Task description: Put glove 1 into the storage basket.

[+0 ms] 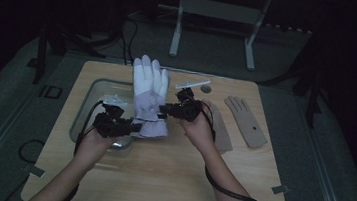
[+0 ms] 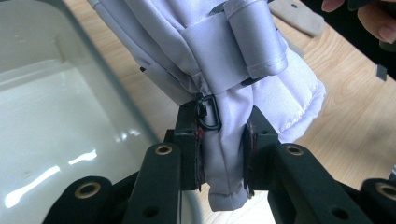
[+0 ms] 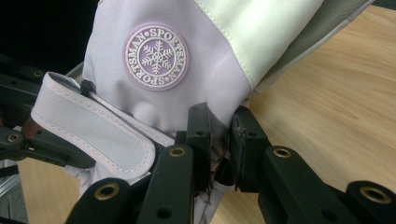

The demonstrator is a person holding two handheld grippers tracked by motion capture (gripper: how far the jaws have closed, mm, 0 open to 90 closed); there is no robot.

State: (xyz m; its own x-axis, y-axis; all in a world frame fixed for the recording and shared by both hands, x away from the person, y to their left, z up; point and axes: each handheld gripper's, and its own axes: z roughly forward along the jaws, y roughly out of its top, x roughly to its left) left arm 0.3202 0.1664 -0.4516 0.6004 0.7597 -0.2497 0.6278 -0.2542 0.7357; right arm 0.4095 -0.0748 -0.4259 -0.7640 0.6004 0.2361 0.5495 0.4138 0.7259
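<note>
Both grippers are clamped on the ski glove (image 1: 149,97): left gripper (image 1: 131,125) at its 7 o'clock cuff corner, right gripper (image 1: 164,110) at 4 o'clock. It probably hangs over the basin (image 1: 80,113) edge; thin fabric bites may slip, dropping it in

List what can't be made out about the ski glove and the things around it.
- Ski glove cuff edge: both gripper views, pinched between black fingers.
- Glove's fingertips: both gripper views, cut off by the top edge.
- Second tan glove: high view, partly behind the right gripper and hand.
- Tub contents: high view, too dim.
</note>
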